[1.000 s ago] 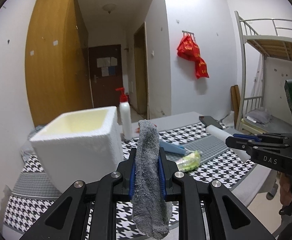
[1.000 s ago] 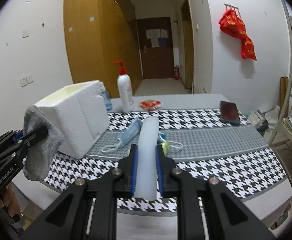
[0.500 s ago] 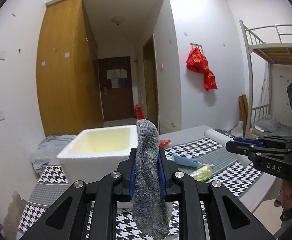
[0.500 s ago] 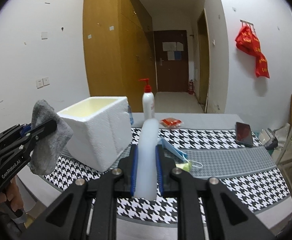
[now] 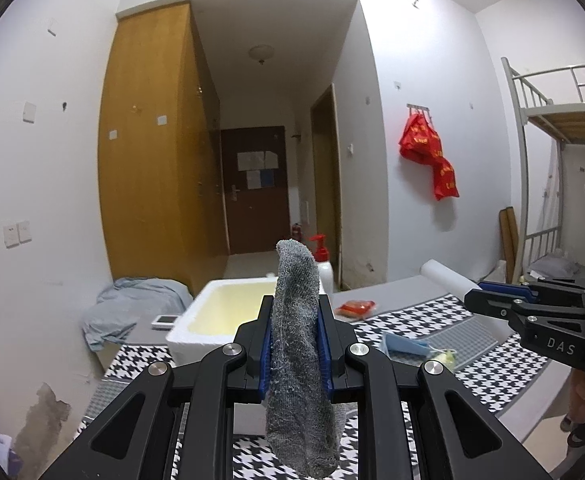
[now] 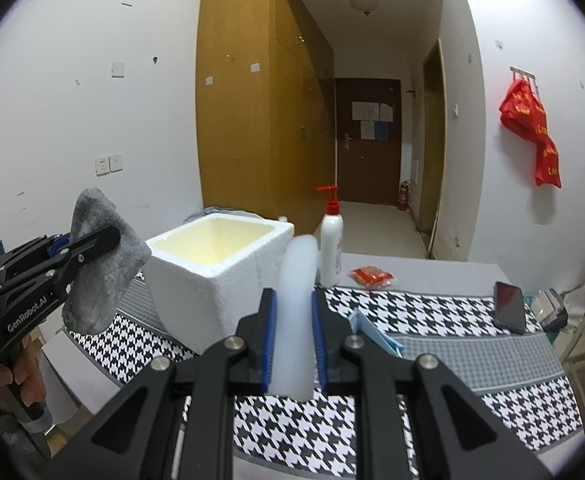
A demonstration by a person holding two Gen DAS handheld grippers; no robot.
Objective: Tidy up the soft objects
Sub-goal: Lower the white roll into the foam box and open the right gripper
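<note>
Sock (image 5: 298,344), grey knit, limp, upright, clamped in left gripper (image 5: 295,344) before styrofoam box (image 5: 216,320). Right gripper (image 6: 294,340) clamps white translucent soft strip (image 6: 296,320), upright beside box.

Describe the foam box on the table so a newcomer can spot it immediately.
Find the table covered in black-and-white houndstooth cloth. At its far left end, left of the red-capped pump bottle, stands the white foam box. It is the largest thing there, open-topped with a pale yellow inside.
</note>
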